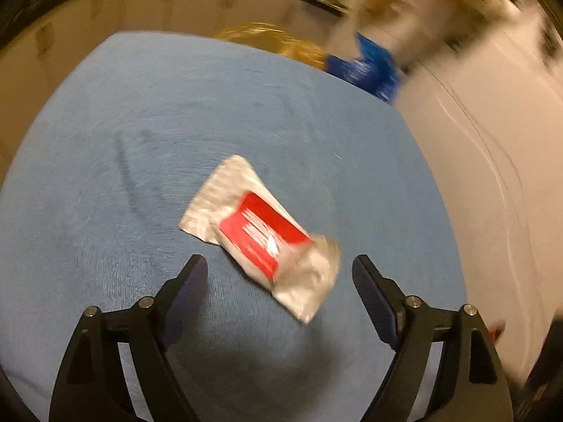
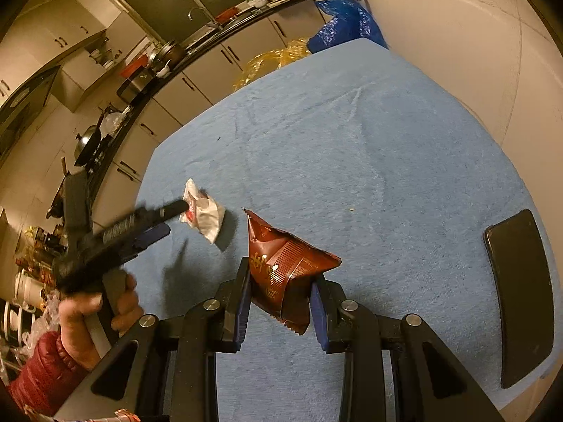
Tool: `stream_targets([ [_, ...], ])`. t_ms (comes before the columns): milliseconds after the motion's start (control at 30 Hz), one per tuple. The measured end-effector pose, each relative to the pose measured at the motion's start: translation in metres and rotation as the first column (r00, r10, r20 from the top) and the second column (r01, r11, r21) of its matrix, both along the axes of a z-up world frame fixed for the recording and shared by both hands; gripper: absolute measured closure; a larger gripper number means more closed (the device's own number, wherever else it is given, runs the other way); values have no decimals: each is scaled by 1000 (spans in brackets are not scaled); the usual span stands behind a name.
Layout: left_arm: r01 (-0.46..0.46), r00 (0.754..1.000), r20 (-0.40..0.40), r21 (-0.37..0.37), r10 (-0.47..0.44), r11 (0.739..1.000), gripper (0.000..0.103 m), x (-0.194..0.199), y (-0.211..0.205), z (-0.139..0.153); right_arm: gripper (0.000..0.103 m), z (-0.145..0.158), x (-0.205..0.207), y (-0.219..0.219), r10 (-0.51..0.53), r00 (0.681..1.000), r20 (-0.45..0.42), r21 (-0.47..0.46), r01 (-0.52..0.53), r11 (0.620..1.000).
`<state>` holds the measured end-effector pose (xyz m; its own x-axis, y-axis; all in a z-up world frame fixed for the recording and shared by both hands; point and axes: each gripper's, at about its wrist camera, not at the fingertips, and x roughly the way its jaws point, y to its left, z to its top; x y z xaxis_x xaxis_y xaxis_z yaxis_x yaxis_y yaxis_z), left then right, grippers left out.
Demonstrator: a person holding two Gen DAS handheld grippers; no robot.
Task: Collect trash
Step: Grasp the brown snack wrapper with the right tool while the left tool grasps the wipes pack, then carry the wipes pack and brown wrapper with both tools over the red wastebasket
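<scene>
The left gripper [image 1: 279,267] hangs wide open over the silver-and-red wrapper [image 1: 260,235] lying flat on the blue cloth [image 1: 140,123]. It looks feather-light, crinkly, probably slippery, so pinching a raised crumpled end seems best. The right gripper [image 2: 279,290] is clamped on a brown snack bag [image 2: 281,267].

Dark phone [image 2: 519,295] flat on blue cloth [image 2: 352,147]; kitchen cabinets [image 2: 197,81] behind.
</scene>
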<state>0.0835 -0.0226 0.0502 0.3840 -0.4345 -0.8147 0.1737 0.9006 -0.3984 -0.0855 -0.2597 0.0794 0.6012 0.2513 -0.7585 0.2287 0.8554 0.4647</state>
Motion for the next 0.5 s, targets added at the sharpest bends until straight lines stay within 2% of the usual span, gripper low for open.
stream_targets([
  [33, -63, 998, -26, 12, 63, 998, 20, 5, -1, -3, 71, 0, -2, -1, 1, 1000, 0, 0, -1, 1000],
  [133, -146, 987, -65, 14, 147, 989, 20, 16, -7, -10, 71, 2, -8, -3, -2, 1000, 2, -7, 2, 1000],
  [200, -180, 980, -75, 60, 184, 982, 20, 25, -15, -14, 71, 3, -12, -6, -4, 1000, 3, -11, 4, 1000],
  [267, -195, 975, -98, 68, 201, 978, 20, 33, -20, -20, 71, 4, -16, -10, -11, 1000, 3, -17, 11, 1000],
  [300, -200, 973, -107, 67, 206, 977, 22, 36, -18, -21, 71, 5, -19, -13, -14, 1000, 2, -18, 14, 1000],
  [333, -207, 970, -115, 76, 215, 975, 33, 37, -18, -23, 71, 5, -21, -16, -16, 1000, 1, -18, 16, 1000],
  [433, -189, 976, -95, 83, 197, 978, 49, 32, -18, -24, 71, 8, -24, -22, -31, 1000, 6, -16, 31, 999],
  [500, -171, 980, -86, 85, 178, 982, 54, 23, -19, -23, 71, 10, -23, -22, -30, 999, 12, -16, 30, 999],
])
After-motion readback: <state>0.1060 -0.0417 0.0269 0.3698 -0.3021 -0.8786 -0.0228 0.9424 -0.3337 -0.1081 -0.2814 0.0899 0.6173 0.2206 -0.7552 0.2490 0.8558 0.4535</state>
